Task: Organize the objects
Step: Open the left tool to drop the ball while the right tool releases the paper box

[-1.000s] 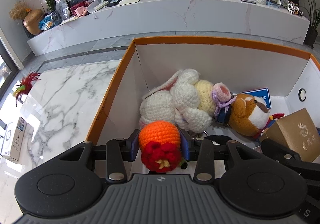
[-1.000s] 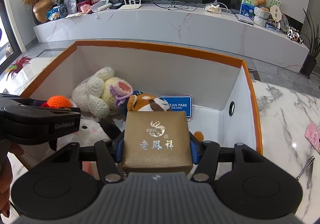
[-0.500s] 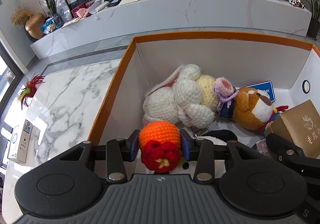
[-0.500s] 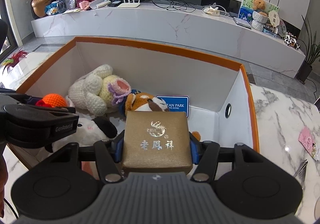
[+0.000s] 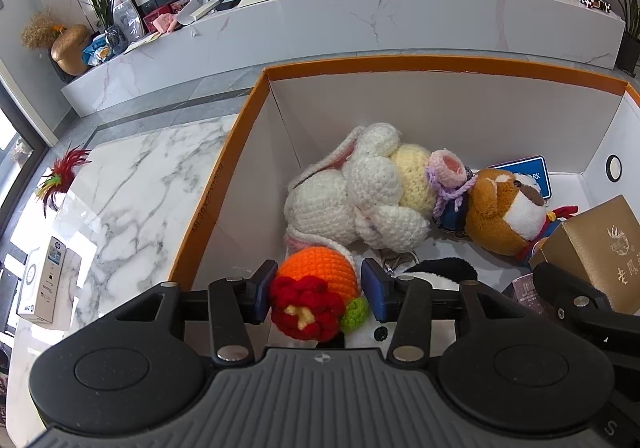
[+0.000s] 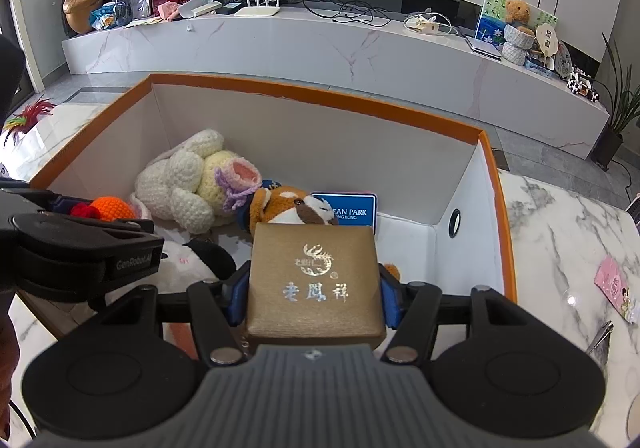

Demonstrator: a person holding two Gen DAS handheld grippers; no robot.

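Two hand-held grippers hang over a large open cardboard box with orange outer walls and white inner walls, which stands on a white marble-patterned bench.

The left hand-held gripper has a small crocheted orange ball with a red yarn flower and a green leaf between its blue pads. Its jaws are opening: a thin gap shows beside the pad on the right of the ball, while the other pad looks to be just touching it. The ball sits above the near left corner of the box.

The right hand-held gripper has a square gold-brown gift box with silver Chinese characters on its lid between its pads. Its jaws are also opening, though both pads still look pressed against the box's sides. The gift box is above the near middle of the cardboard box.

Inside the cardboard box lie a white and cream crocheted rabbit with a pink-lined ear and a purple yarn bow, a brown and white plush animal just to its right, a blue sign leaning on the back wall, and a black and white plush toy near the front.

On the bench to the left of the box lie a small white carton and a red feather toy.
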